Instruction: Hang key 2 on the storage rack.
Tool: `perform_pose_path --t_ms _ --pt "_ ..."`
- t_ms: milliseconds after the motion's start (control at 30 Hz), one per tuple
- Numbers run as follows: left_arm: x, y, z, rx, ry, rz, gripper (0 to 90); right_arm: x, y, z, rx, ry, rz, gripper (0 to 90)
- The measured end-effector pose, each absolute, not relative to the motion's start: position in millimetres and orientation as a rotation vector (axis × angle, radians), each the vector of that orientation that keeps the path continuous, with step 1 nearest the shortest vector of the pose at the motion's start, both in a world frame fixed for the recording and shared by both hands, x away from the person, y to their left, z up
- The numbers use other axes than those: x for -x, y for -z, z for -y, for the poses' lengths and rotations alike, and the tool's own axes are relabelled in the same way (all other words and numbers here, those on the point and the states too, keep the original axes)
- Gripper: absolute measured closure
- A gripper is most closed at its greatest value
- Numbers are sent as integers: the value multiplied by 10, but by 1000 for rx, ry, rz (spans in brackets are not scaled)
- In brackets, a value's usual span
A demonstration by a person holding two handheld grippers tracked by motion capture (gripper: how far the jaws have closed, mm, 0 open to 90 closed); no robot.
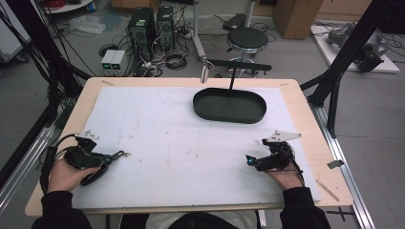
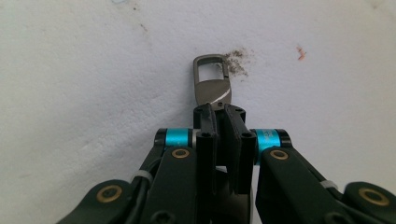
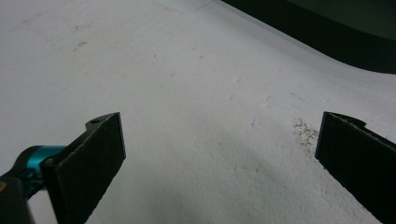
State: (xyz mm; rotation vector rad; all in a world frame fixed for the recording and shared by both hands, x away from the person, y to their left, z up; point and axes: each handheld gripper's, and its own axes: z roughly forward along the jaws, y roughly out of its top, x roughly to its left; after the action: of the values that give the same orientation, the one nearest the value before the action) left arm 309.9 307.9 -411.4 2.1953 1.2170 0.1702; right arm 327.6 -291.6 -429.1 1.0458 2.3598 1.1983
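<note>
At the lower left of the high view, the left gripper point(image 1: 112, 156) is clamping its jaws on the flat end of a small metal carabiner clip point(image 2: 212, 84), which is lying on the white sheet point(image 1: 167, 143). At the lower right, the right gripper point(image 1: 249, 160) is resting with its jaws spread wide, holding nothing, near the black oval tray point(image 1: 229, 106).

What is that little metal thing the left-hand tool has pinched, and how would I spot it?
Find the white sheet on the table, then its left edge, where the left gripper lies. Its shut jaws hold a small grey metal clip, flat, with a rectangular loop poking out.
</note>
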Motion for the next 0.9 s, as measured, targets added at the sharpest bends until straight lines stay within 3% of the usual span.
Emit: perform_pose_path --t_ms 533,900 --pt "-3091 3852 -2928 -2139 -260 -1134 833 -3279 4307 2906 -1047 -1178 -2368 9" --pt "-3194 3471 -2867 -2069 -306 -1082 833 -3281 4309 2885 -1045 -1172 -2374 8"
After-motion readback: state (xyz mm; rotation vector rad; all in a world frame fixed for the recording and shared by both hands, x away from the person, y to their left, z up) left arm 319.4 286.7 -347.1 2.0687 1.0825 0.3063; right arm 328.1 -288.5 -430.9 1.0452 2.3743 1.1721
